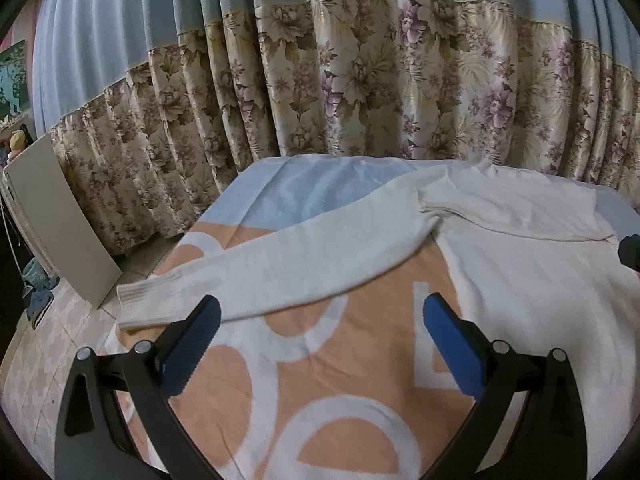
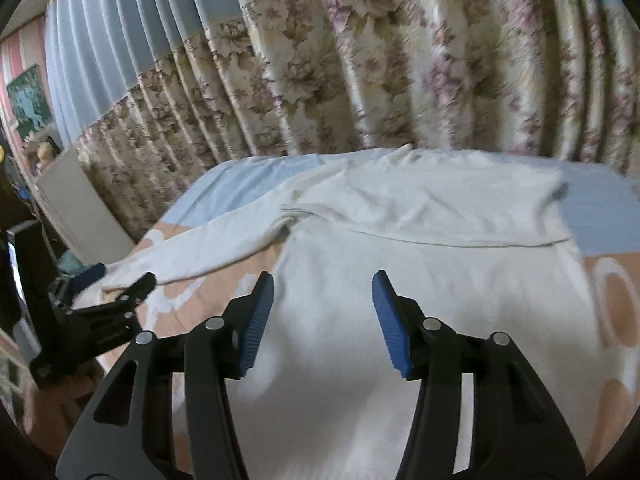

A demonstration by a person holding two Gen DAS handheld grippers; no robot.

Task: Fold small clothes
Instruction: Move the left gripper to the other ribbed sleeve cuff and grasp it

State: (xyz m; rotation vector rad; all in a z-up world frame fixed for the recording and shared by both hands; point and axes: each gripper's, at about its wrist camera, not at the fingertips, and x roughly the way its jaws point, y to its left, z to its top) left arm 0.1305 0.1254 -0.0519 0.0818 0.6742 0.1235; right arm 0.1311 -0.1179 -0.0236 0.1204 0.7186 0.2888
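Note:
A white long-sleeved sweater (image 1: 520,280) lies flat on a bed blanket (image 1: 320,380) of orange, white and light blue. One sleeve (image 1: 260,276) stretches left, its ribbed cuff near the blanket's left edge. The far part of the sweater is folded over itself (image 2: 420,208). My left gripper (image 1: 320,320) is open and empty, hovering just in front of the sleeve. My right gripper (image 2: 323,300) is open and empty above the sweater's body (image 2: 360,360). The left gripper also shows in the right wrist view (image 2: 120,296), at the sleeve's end.
A floral and blue curtain (image 1: 360,80) hangs behind the bed. A white board (image 1: 60,220) leans against it at the left, over a tiled floor (image 1: 48,340). Clutter and a picture (image 2: 28,96) stand at the far left.

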